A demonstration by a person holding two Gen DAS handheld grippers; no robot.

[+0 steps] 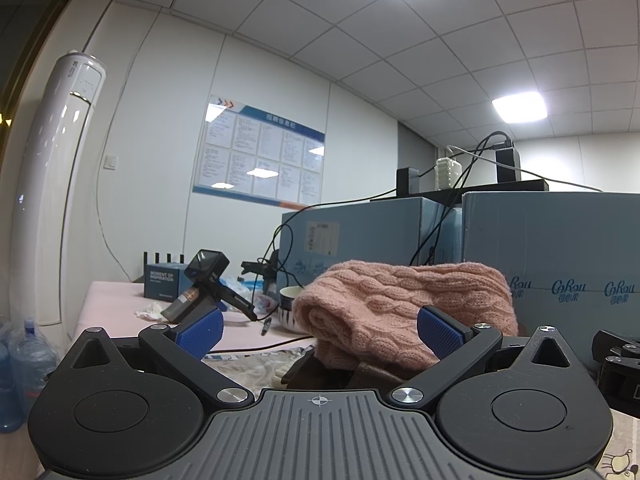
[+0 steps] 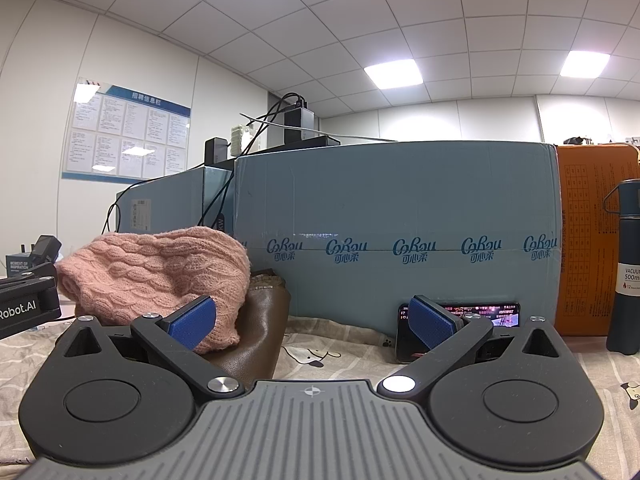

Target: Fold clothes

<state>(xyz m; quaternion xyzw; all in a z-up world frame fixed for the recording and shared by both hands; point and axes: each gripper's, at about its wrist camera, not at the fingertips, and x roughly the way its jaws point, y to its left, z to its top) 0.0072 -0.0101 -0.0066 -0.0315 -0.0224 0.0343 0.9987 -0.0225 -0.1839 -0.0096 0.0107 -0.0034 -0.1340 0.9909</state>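
Pink cable-knit sweater (image 1: 404,304), centre frame: looks soft, floppy, light; take a hem edge. Left gripper (image 1: 320,330) and right gripper (image 2: 312,322) both gape wide, empty.

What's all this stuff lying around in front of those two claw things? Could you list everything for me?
knitted sweater: one, pink, bunched on top of the brown garment
brown garment: one, leather-looking, under the sweater on the patterned cloth
patterned cloth: one, beige with cartoon animals, covering the table
cardboard boxes: two, blue-grey, behind the clothes
orange box: one, far right
flask: one, dark, beside the orange box
phone: one, screen lit, leaning on a box
bowl: one, white, left of the sweater
left gripper: open, empty
right gripper: open, empty
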